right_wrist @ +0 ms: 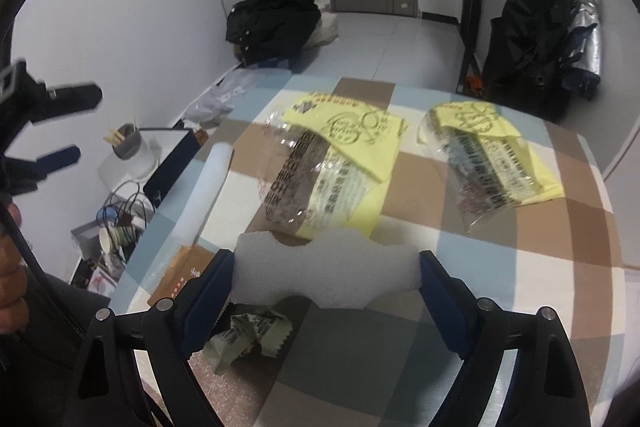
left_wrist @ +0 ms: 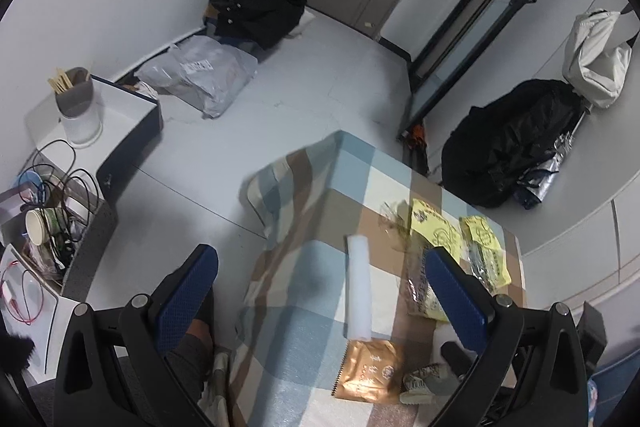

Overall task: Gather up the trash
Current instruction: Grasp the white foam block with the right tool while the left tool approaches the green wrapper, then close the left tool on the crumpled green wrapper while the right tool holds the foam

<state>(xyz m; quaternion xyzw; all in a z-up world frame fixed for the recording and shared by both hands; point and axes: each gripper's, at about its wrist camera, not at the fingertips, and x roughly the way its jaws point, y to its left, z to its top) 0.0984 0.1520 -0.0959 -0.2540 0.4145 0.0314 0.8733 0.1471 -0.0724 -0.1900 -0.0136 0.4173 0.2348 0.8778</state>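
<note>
While my right gripper (right_wrist: 326, 287) pinches the white foam piece (right_wrist: 326, 273) across its long axis above the table (right_wrist: 560, 247), my left gripper (left_wrist: 320, 287) hangs spread and empty, off toward the table's edge.

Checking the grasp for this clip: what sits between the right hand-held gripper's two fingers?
In the right wrist view, a white foam piece spans the right hand-held gripper finger to finger, both pads touching its ends. A crumpled wrapper lies on the checked tablecloth just below.

Checked tablecloth (right_wrist: 560, 259) in blue, brown and cream; white foam piece (right_wrist: 328, 273); yellow printed wrappers (right_wrist: 352, 135); golden-brown sachet (left_wrist: 368, 371).
</note>
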